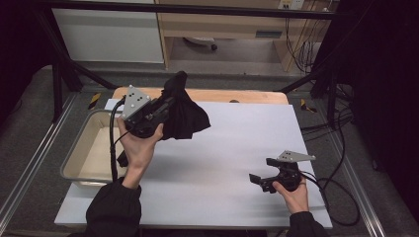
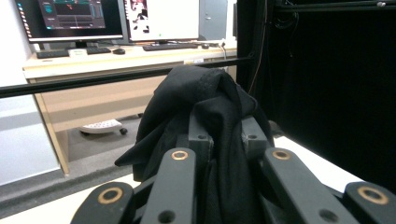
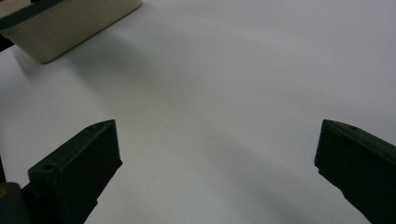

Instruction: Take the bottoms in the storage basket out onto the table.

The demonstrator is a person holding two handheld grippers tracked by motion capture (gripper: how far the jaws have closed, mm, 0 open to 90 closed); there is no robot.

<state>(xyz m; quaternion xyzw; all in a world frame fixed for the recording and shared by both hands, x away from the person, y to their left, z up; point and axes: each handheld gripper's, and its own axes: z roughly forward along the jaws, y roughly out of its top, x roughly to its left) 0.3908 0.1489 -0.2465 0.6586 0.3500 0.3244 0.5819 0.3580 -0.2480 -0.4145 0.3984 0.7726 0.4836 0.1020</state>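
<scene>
A black cloth (image 1: 187, 112) hangs bunched above the far left of the white sheet (image 1: 222, 158). My left gripper (image 1: 170, 104) is lifted off the table and tilted up, shut on the cloth. In the left gripper view the cloth (image 2: 196, 88) is pinched between the two jaws and drapes over my left gripper (image 2: 226, 128). My right gripper (image 1: 261, 170) rests low near the front right of the sheet and is open. In the right gripper view my right gripper (image 3: 219, 140) has its jaws spread wide over the bare sheet (image 3: 224, 84), with nothing between them.
A beige metal tray (image 1: 74, 148) sits at the table's left edge, and its corner (image 3: 70, 28) appears in the right gripper view. Black cables (image 1: 338, 182) loop off the right side. A black frame bar (image 2: 93, 79) and a desk with monitors (image 2: 70, 18) stand beyond the table.
</scene>
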